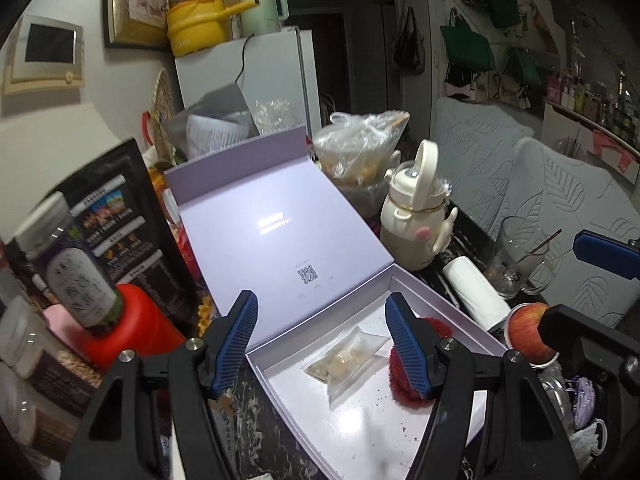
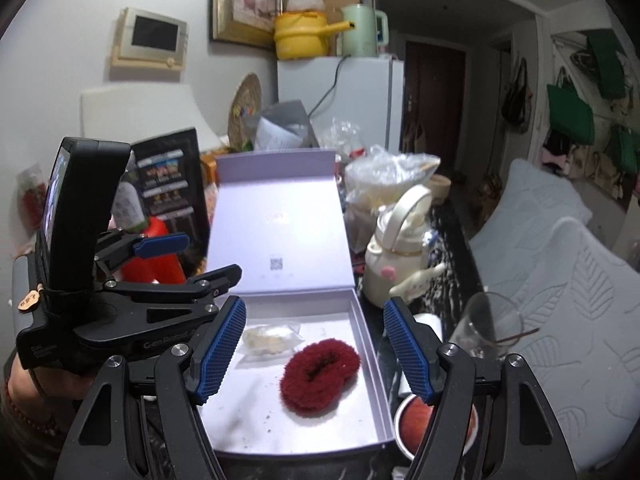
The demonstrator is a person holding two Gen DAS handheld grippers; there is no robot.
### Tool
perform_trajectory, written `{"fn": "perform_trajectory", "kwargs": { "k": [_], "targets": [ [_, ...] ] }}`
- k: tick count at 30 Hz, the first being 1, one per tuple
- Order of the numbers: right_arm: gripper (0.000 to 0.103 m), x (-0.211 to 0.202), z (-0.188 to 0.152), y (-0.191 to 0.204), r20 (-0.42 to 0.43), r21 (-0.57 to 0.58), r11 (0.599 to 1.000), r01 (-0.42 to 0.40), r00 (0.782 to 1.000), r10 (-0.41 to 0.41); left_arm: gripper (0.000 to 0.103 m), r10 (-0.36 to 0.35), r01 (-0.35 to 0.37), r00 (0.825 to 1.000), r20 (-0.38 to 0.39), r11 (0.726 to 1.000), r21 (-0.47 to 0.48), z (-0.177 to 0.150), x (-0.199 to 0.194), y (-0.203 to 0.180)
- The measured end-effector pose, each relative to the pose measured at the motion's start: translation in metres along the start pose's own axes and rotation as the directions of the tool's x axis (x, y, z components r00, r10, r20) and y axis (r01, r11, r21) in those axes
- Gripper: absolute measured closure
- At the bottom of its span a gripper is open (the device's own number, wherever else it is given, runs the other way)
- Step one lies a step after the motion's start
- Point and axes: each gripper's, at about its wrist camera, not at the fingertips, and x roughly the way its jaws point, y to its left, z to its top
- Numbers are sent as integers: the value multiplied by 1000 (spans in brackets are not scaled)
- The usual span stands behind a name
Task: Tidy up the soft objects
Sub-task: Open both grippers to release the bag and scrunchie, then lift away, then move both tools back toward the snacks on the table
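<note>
An open lilac gift box [image 2: 370,344] stands on the cluttered table, its lid [image 2: 280,224] tilted up at the back. Inside lie a fuzzy dark red scrunchie [image 2: 320,374] and a small clear bag of pale pieces [image 2: 270,340]. In the left wrist view the box [image 1: 452,308] shows the bag [image 1: 346,362] and the scrunchie [image 1: 402,384], partly behind a finger. My left gripper [image 1: 322,344] is open and empty above the box. My right gripper [image 2: 314,354] is open and empty above the scrunchie. The left gripper also shows in the right wrist view [image 2: 192,258].
A cream kettle-shaped bottle [image 2: 396,256], a glass with a stick [image 2: 488,328], an apple [image 2: 416,420] and a white roll [image 1: 474,290] crowd the box's right side. A red bottle [image 1: 132,332], a black package [image 1: 120,224] and jars stand left. Grey cushions [image 2: 560,280] lie right.
</note>
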Motion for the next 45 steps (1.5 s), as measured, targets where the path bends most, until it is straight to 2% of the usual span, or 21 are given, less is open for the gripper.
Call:
{"fn": "perform_trajectory", "kwargs": {
  "k": [12,13,16,21,33,39,45],
  "targets": [
    [25,-91,1,20,131,-20,1000,22,991,-19,35,5,-6,991,133,1000,6,1,-95,-7],
    [24,-98,0,20,138,-20,1000,24,990,-21,34,8,-9,990,143,1000,8,0,-103,-9],
    [23,-116,-3,21,157,-17,999,34,987,-31,23,6,-7,986,168,1000,5,-5,-122,-12],
    [17,-144,-13,25,190,-18,999,49,981,-44,23,-5,3,978,209,1000,8,-16,-152,-17],
    [8,-191,-45,25,226,41,996,84,970,-91,23,-74,62,966,247,997,55,-50,-188,-40],
    [8,-200,-70,22,204,55,994,92,974,-101,23,-160,149,967,198,986,70,-69,-188,-54],
    [8,-207,-106,17,168,63,990,125,977,-134,23,-181,160,970,164,978,131,-95,-185,-77]
  ]
}}
